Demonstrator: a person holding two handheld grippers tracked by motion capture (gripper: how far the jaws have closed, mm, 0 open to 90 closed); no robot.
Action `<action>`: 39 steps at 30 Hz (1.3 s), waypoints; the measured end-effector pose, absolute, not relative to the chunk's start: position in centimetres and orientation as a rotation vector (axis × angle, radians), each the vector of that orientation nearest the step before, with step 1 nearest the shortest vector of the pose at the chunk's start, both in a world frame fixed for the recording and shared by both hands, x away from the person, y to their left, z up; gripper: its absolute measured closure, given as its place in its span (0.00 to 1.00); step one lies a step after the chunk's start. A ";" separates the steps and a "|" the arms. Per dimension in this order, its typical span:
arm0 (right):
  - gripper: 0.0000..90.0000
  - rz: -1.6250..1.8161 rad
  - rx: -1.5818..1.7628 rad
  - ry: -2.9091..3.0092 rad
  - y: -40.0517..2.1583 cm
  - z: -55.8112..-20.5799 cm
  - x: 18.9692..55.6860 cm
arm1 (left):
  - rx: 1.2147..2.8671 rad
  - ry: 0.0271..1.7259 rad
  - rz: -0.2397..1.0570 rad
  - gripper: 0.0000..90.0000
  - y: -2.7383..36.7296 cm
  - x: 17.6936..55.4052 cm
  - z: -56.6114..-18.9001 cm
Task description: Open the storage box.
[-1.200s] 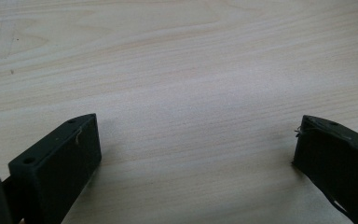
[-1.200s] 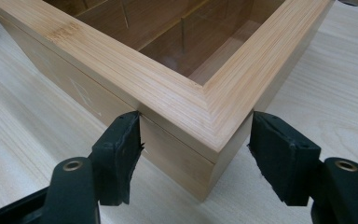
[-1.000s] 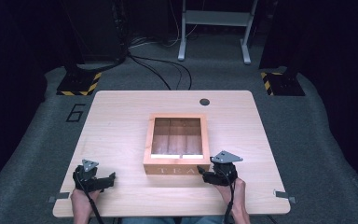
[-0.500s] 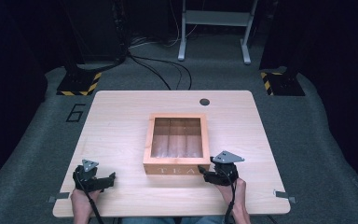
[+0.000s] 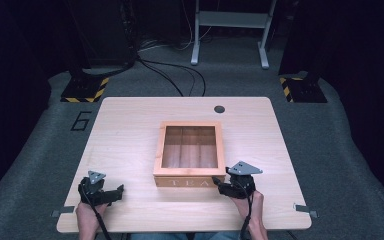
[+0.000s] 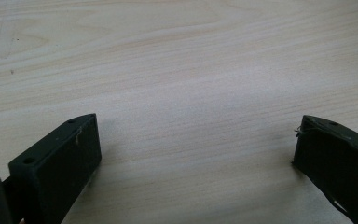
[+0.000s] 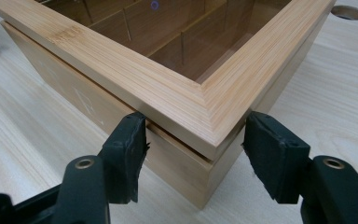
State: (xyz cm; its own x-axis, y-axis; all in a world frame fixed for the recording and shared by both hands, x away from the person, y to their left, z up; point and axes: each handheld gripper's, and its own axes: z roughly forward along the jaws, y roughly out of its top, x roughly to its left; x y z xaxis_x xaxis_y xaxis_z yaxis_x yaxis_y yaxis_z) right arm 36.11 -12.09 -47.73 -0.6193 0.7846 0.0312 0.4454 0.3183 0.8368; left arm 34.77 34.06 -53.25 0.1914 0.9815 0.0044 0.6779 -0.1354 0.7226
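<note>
A wooden tea box [image 5: 188, 181] with a clear-paned lid and "TEA" on its front stands mid-table; dividers show inside it [image 7: 121, 70]. My right gripper [image 5: 216, 181] is at the box's front right corner. In the right gripper view its jaws [image 7: 193, 140] have just been closing on that corner. One pad lies against the front face at the lid seam, the other against the side face. My left gripper [image 5: 119, 190] rests low over the table near the front left, apart from the box. Its jaws [image 6: 196, 144] stand wide open over bare wood.
The light wooden table [image 5: 125, 130] has a round cable hole [image 5: 219, 109] behind the box. Beyond the far edge, cables and two stand bases with yellow-black tape [image 5: 85, 90] sit on the grey floor. A person's hands come in at the front edge.
</note>
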 end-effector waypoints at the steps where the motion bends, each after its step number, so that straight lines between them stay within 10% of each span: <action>1: 0.43 1.216 1.086 2.204 -12.0 -47.7 36.1 | 1.884 1.549 0.667 0.00 34.1 34.8 -53.3; 39: 0.29 1.186 0.956 2.119 -11.1 -42.9 37.6 | 1.884 1.549 0.669 0.00 34.1 34.8 -53.3</action>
